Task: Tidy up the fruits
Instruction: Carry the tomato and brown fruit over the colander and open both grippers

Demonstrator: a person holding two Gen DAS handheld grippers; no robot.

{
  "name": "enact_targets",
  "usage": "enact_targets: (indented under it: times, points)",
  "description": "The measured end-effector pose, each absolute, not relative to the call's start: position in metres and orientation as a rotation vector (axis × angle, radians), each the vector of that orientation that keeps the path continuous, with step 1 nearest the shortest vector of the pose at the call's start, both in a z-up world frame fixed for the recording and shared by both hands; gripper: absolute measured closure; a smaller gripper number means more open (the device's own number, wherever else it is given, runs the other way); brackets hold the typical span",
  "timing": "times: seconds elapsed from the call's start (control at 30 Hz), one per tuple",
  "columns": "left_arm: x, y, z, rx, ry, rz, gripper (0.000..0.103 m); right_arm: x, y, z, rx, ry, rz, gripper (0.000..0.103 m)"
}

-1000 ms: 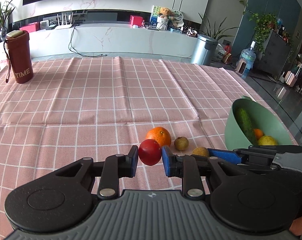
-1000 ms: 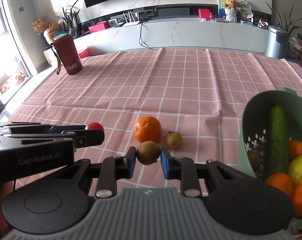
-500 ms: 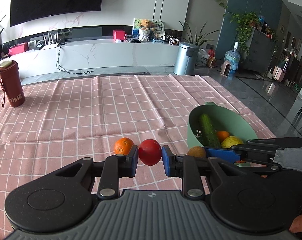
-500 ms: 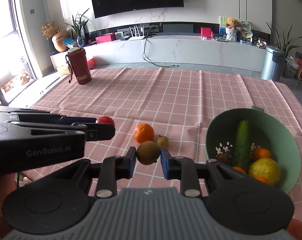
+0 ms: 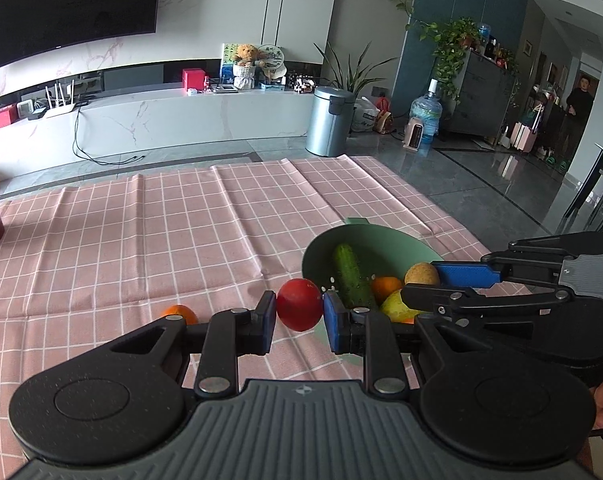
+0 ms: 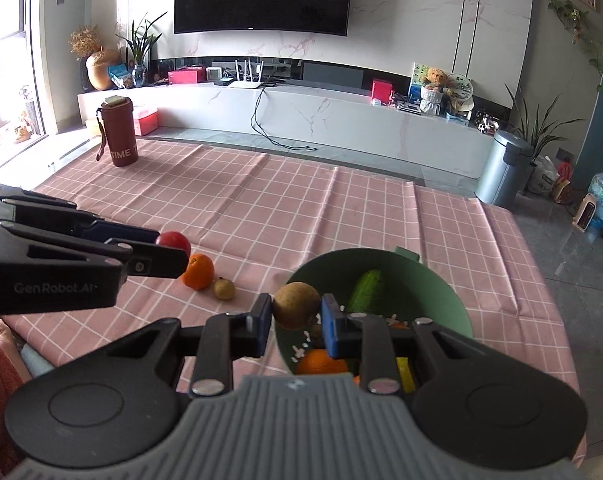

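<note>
My left gripper (image 5: 300,321) is shut on a red tomato (image 5: 300,304) and holds it above the cloth, just left of the green bowl (image 5: 381,240). My right gripper (image 6: 295,323) is shut on a brown round fruit (image 6: 296,305) and holds it over the near rim of the green bowl (image 6: 441,288). The bowl holds a cucumber (image 6: 366,290), oranges (image 6: 321,362) and a yellow fruit (image 5: 397,306). An orange (image 6: 198,271) and a small brown fruit (image 6: 224,289) lie on the pink checked cloth left of the bowl.
A dark red bottle marked TIME (image 6: 120,132) stands at the cloth's far left. The table's right edge (image 6: 557,320) lies just beyond the bowl. A steel bin (image 6: 501,168) and a water jug (image 6: 599,200) stand on the floor beyond.
Both grippers have risen and swung right toward the bowl, each still holding its fruit. The right gripper's fruit is now over the bowl's rim.
</note>
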State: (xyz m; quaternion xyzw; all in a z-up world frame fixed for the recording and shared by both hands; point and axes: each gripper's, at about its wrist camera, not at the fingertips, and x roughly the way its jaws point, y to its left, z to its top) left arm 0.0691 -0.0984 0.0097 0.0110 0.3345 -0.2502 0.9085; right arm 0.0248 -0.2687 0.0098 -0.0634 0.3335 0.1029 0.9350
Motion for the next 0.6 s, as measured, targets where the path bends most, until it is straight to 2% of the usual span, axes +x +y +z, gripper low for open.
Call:
enact_targets:
  times: [0.6]
  points:
    - [0.128,-0.172,-0.038,0.11,0.878,-0.627,0.075,0.089,-0.332,-0.026,-0.154,0.855,0.237,0.081]
